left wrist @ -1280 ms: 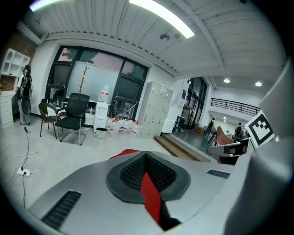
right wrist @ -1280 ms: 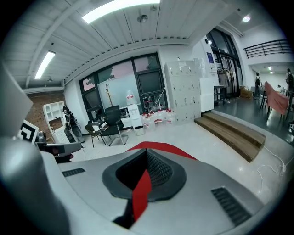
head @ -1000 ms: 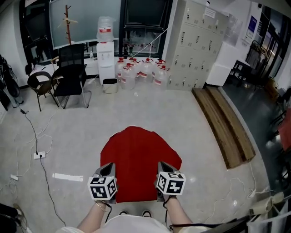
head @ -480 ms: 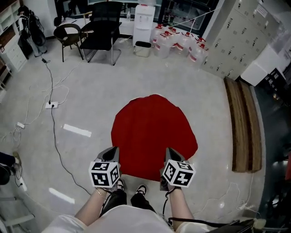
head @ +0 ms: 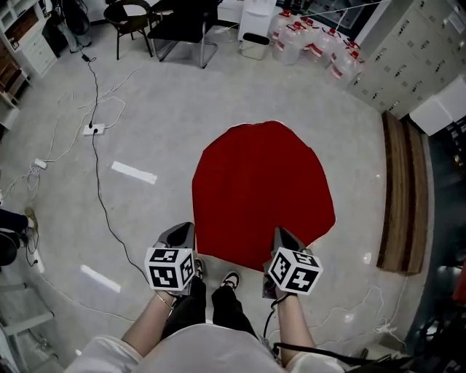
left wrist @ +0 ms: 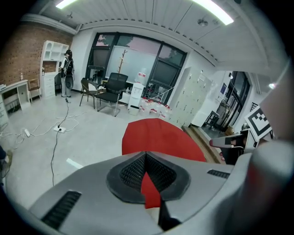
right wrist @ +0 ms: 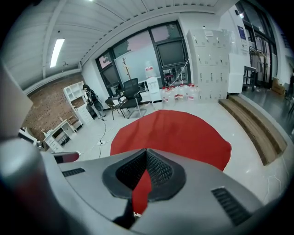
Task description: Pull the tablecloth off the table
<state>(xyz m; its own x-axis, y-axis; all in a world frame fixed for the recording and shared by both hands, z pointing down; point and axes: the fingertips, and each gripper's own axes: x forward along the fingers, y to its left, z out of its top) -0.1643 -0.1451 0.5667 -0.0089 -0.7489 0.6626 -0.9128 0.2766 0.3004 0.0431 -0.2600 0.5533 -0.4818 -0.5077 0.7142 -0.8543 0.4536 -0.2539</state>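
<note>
Tablecloth (head: 262, 191), red and plain, is caught at its near edge by both of the tools I'm driving. The left gripper (head: 182, 232) has its jaws closed on a fold of the red fabric, which shows in the left gripper view as a thin strip squeezed between the dark ribbed pads. The right gripper (head: 281, 236) is clamped on the same edge in the same way (its own view shows a matching red sliver between its pads). Both grippers point forward and down, marker cubes toward me. The person's shoes (head: 231, 279) sit just below the straight hem that runs between the two grippers.

From that hem the cloth spreads away from me into a rounded sheet, flat and smooth, above the pale grey floor (head: 145, 95). I cannot tell what lies under it. To its left a dark cable (head: 97, 178) snakes across the floor up to a white power strip (head: 92, 130), with two strips of white tape (head: 133, 172) near it. To its right a long stack of wooden boards (head: 404, 197) lies apart from the cloth.

Farther off stand black chairs (head: 186, 22), a small bin (head: 255, 45), a cluster of water jugs (head: 320, 47) and grey lockers (head: 429, 58). In the left gripper view a person (left wrist: 68, 73) stands by white shelves (left wrist: 50, 64) against a brick wall (left wrist: 18, 59).
</note>
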